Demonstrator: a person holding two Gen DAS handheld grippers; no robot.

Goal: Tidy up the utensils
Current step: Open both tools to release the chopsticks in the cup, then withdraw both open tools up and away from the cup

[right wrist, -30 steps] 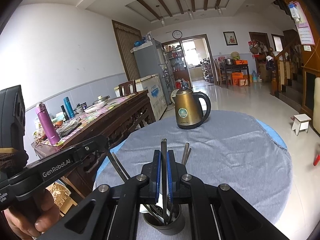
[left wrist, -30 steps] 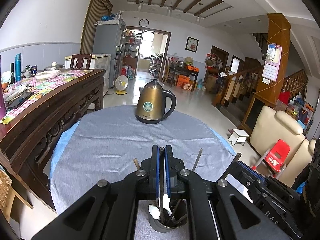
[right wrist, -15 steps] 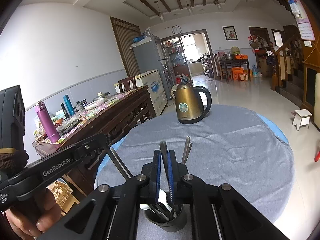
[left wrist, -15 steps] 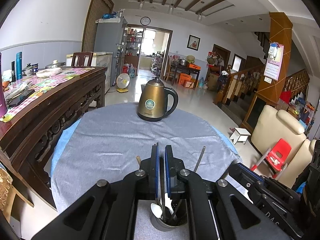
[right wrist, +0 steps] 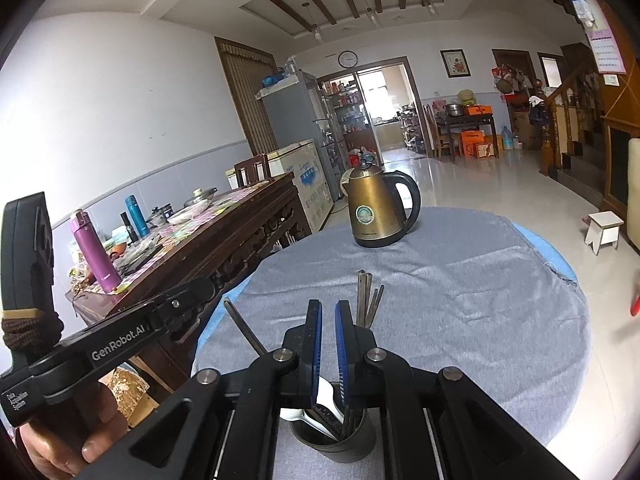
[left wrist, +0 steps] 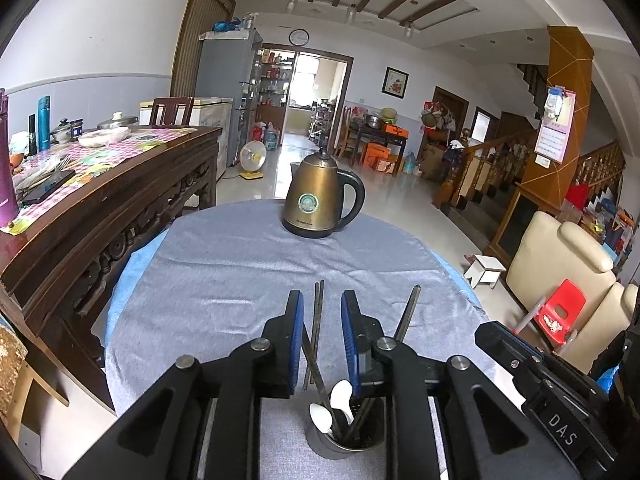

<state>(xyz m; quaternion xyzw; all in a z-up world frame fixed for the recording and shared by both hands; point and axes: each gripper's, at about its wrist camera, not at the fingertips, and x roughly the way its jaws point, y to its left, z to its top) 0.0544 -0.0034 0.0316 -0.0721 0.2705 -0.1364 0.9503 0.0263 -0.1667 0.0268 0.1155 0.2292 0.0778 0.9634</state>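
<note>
A metal utensil cup [left wrist: 344,442] stands near the table's front edge, holding white spoons [left wrist: 341,394] and dark chopsticks [left wrist: 317,334]. My left gripper [left wrist: 322,340] is open just above the cup, and the chopsticks stand free between its blue pads. My right gripper [right wrist: 329,344] hovers over the same cup [right wrist: 334,436] with its pads slightly apart and nothing between them. More chopsticks [right wrist: 367,300] lean to its right. The left gripper's body [right wrist: 120,340] shows in the right wrist view.
A brass kettle [left wrist: 318,200] stands at the far side of the round table with its grey cloth [left wrist: 240,272]. A dark wooden sideboard [left wrist: 100,200] with bottles and dishes runs along the left. A cream armchair [left wrist: 560,264] and red stool are at the right.
Both grippers were shut on chopsticks and lowered them into the cup. Now both have opened, the left wider, and the chopsticks stand free in the cup.
</note>
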